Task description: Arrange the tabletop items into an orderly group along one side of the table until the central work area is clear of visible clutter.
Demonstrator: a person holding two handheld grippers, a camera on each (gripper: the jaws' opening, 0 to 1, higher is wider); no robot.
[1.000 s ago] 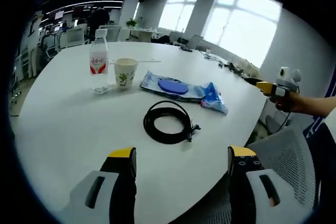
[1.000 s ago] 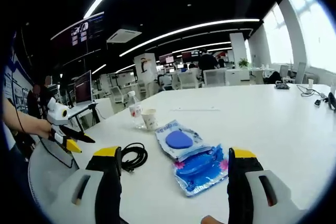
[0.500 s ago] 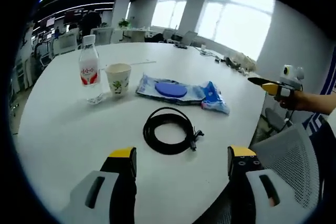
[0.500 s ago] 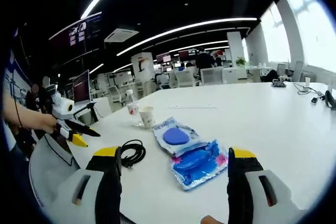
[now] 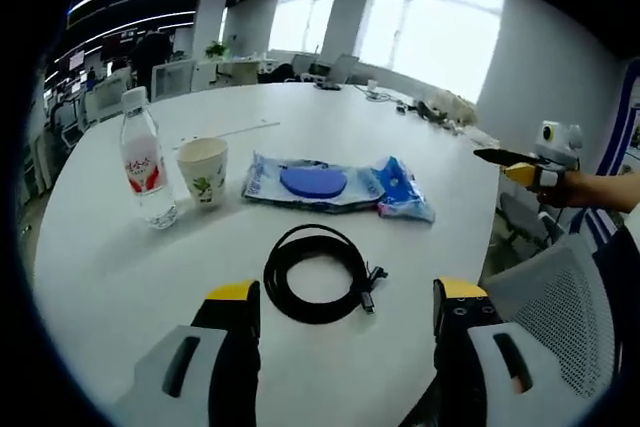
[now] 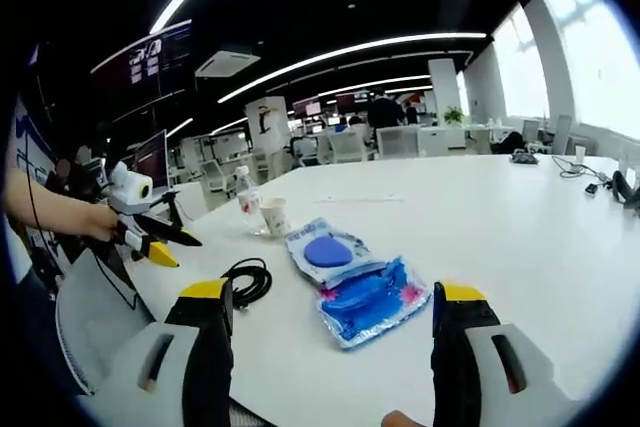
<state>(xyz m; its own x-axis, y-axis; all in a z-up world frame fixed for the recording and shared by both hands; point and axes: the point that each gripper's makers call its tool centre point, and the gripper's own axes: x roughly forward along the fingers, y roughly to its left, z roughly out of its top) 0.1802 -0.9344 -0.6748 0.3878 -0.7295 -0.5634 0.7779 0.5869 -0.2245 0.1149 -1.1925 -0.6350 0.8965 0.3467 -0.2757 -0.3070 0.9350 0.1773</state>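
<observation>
On the white table (image 5: 100, 277), near its curved near edge, four items lie — one water bottle (image 5: 141, 159), one paper cup (image 5: 203, 170) just beside it, one blue plastic package (image 5: 335, 185) and one coiled black cable (image 5: 313, 273) closest to the edge. The bottle stands upright and capped; the cup's inside cannot be seen. The left gripper (image 5: 345, 317) hovers over the edge before the cable, jaws apart, holding nothing. The right gripper (image 6: 325, 322) — jaws likewise spread and empty — hangs before the package.
</observation>
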